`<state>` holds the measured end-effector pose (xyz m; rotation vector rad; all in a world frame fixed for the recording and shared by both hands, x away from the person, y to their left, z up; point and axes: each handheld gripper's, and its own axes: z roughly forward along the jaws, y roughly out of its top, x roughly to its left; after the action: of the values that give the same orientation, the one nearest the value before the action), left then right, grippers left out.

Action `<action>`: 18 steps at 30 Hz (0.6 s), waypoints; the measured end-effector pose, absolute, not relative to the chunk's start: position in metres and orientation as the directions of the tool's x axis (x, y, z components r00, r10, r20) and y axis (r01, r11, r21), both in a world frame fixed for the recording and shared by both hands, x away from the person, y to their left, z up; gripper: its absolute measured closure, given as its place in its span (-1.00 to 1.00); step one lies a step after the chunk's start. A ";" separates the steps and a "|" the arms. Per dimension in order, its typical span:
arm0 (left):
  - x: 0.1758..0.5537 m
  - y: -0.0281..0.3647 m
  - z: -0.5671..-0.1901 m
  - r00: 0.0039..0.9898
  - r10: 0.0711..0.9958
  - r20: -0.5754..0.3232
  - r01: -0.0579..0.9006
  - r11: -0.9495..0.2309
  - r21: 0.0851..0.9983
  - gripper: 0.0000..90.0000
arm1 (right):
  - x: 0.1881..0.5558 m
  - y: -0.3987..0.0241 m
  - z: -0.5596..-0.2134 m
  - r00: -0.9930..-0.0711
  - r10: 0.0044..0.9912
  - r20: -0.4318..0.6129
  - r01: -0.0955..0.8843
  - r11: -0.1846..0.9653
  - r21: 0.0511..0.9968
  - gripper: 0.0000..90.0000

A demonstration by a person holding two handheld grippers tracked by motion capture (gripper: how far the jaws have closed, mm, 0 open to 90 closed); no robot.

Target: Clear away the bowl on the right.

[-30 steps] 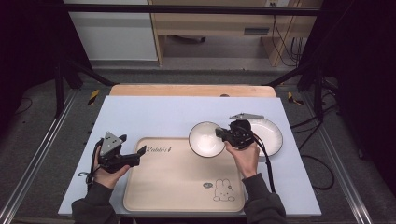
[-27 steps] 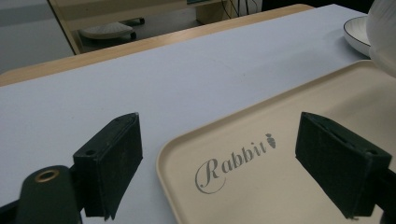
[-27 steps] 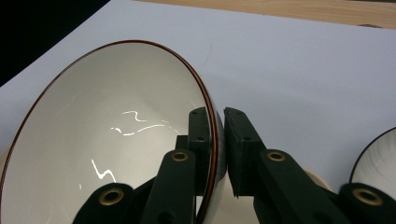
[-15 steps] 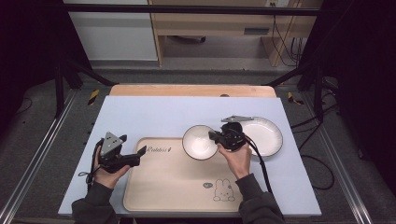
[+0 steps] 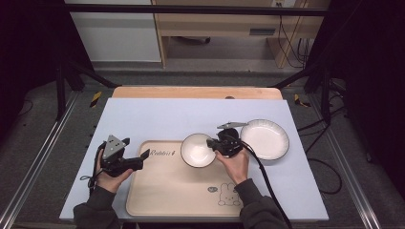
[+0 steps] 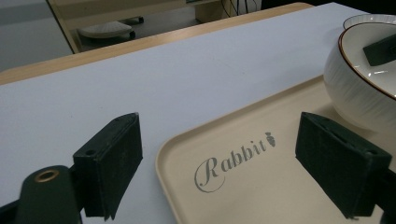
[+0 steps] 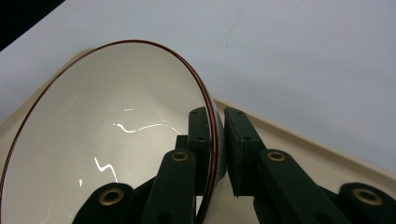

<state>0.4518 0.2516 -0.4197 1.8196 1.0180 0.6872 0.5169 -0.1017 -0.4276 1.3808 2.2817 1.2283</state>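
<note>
Right gripper (image 5: 216, 143) pinches the white bowl (image 5: 197, 150) by its rim over the tray's (image 5: 162, 191) far edge, probably to set it down; left gripper (image 5: 139, 159) gapes empty at the tray's corner.

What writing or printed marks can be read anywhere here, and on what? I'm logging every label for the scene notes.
"Rabbit", in script with a small carrot after it, on the beige tray near its corner.
A small rabbit drawing with a round mark beside it, on the tray's near edge in the high view; no words readable there.
The bowl and the plate show no lettering.
</note>
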 end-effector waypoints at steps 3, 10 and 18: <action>0.452 0.252 -0.420 0.504 0.863 0.034 0.356 -0.243 0.902 -0.68 | 0.517 -0.100 -0.430 -0.544 0.807 0.229 0.641 0.224 0.735 0.80; 0.452 0.252 -0.420 0.506 0.862 0.034 0.359 -0.246 0.900 -0.68 | 0.518 -0.095 -0.435 -0.558 0.795 0.238 0.646 0.237 0.725 0.80; 0.452 0.251 -0.420 0.508 0.860 0.040 0.358 -0.253 0.899 -0.68 | 0.518 -0.088 -0.442 -0.558 0.794 0.240 0.665 0.255 0.702 0.80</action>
<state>0.4519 0.2513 -0.4201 1.8314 1.0153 0.6857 0.5180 -0.0879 -0.4422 1.3835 2.3555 1.1880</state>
